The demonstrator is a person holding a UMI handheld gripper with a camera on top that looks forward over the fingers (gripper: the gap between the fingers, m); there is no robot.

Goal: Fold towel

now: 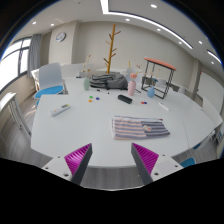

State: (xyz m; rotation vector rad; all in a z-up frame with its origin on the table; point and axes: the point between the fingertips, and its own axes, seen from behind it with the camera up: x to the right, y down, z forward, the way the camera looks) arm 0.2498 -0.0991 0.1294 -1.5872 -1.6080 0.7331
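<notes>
A striped towel lies flat on the white table, beyond my fingers and a little to the right of them. My gripper is open and empty, held above the table's near edge. Its two magenta pads stand wide apart with nothing between them.
At the table's far side are a dark tray of things, a pink bottle, a black remote-like object and small coloured pieces. A paper lies to the left. Blue chairs and a rack stand round the table.
</notes>
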